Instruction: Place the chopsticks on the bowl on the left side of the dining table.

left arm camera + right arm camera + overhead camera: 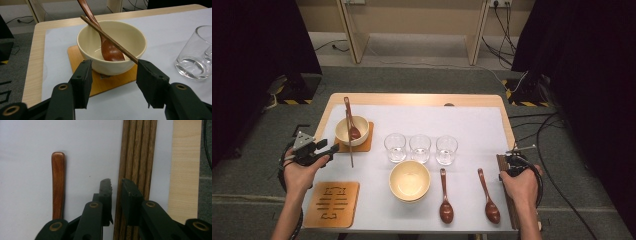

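A cream bowl stands on a wooden coaster at the table's left. In it sits a brown spoon, and a single chopstick lies slanted over its rim. The chopstick's near end sits by one jaw of my left gripper, which is open, both jaws wide apart in front of the bowl. My right gripper hangs over a bundle of chopsticks at the right edge. Its jaws are a narrow gap apart, in line with the bundle's leftmost stick.
Three empty glasses stand in a row mid-table. In front of them are a second cream bowl and two brown spoons. A carved wooden coaster lies front left.
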{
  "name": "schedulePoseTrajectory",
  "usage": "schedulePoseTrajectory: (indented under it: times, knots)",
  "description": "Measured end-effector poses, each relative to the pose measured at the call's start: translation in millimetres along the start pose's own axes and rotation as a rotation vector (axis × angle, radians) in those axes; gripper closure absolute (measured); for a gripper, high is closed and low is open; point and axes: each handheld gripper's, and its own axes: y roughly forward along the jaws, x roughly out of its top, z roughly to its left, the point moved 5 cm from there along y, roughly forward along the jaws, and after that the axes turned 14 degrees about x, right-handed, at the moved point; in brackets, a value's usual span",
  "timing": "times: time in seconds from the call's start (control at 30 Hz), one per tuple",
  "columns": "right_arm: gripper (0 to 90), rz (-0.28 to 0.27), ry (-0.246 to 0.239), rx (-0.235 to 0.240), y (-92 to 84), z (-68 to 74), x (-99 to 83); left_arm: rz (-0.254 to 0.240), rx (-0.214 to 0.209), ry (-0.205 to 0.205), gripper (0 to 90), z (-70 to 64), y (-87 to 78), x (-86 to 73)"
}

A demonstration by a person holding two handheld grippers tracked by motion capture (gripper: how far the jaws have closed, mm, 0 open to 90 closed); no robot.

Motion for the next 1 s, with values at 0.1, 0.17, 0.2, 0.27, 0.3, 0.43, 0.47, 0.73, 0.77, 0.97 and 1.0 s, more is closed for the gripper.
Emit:
schedulePoseTrajectory:
  times: [0.1,0.17,0.2,0.27,0.3,0.43,0.47,0.73,0.77,0.97,1.0]
  knots:
    - [79.1,0.007,0.018,-0.009,1.7,-0.4,0.3,0.001,-0.001,0.000,46.1,-0.3,-0.1,-0.4]
    - [80.0,0.011,0.018,0.005,3.7,-0.3,1.0,0.000,-0.001,0.000,46.1,-0.9,-0.1,-0.4]
    - [80.5,0.016,0.016,0.007,5.0,0.2,1.5,0.000,-0.001,0.000,46.1,-0.9,-0.1,-0.4]
    - [81.0,0.033,0.017,0.005,8.0,1.5,2.2,0.001,-0.005,0.001,46.1,-2.1,-0.3,-0.5]
    - [81.4,0.047,0.002,0.000,8.7,1.2,2.7,0.001,-0.006,0.002,46.1,-2.5,-0.4,-0.5]
    - [81.3,0.097,0.016,0.002,8.7,4.5,2.5,0.001,-0.004,0.003,46.1,-2.7,-0.5,-0.3]
    - [81.3,0.110,0.021,0.001,8.7,4.9,2.1,0.001,-0.005,0.003,46.1,-2.8,-0.5,-0.3]
    - [81.2,0.184,0.052,-0.010,8.0,6.3,0.6,0.007,-0.009,0.004,45.9,-5.4,0.3,-2.7]
    - [81.8,0.187,0.050,-0.018,8.5,5.8,1.2,0.007,-0.009,0.005,45.9,-5.9,0.6,-2.9]
    - [85.1,0.220,0.088,-0.050,10.8,8.0,5.3,0.006,-0.007,0.007,45.9,-6.2,0.1,-3.1]
    - [85.2,0.222,0.081,-0.052,10.8,7.4,5.7,0.007,-0.008,0.006,45.9,-6.0,-0.3,-2.7]
